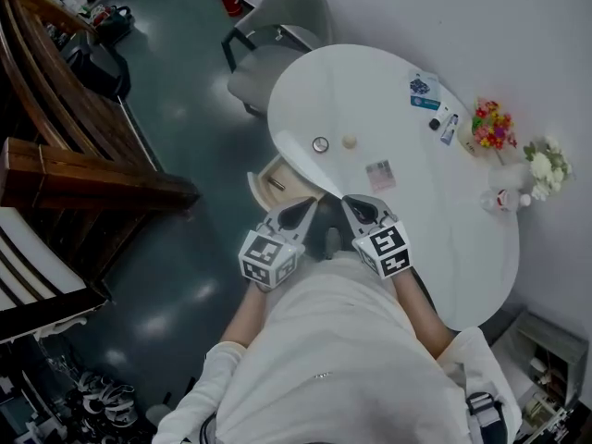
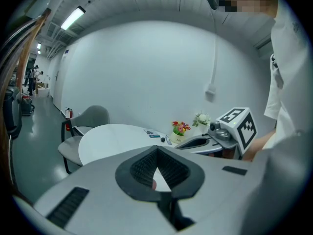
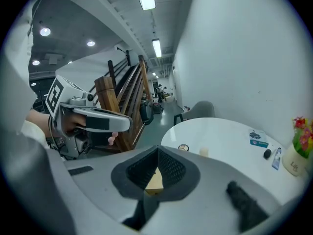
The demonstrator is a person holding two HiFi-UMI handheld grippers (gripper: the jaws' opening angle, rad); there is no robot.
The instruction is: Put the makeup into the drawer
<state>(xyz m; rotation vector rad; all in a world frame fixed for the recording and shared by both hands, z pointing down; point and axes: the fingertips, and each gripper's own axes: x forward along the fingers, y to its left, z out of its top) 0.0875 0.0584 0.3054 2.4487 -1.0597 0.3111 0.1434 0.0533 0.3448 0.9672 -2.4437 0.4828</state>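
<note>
— At the table's point(image 1: 351, 91) left edge, what's there?
— An open drawer point(image 1: 263, 170) with a dark stick point(image 1: 277, 185) in it. Just beside it is the left gripper point(image 1: 309, 203), jaws closed tip to tip, holding nothing I can make out.
— And the makeup?
— It's on the tabletop beyond: a round compact point(image 1: 320, 144) with a cream piece point(image 1: 350, 141) beside it. Nearer the edge, the right gripper point(image 1: 351, 203) has its jaws fully closed, empty. A pinkish palette point(image 1: 380, 174) lies just past it, with a tube point(image 1: 449, 129) and flowers point(image 1: 491, 124) far right.
</note>
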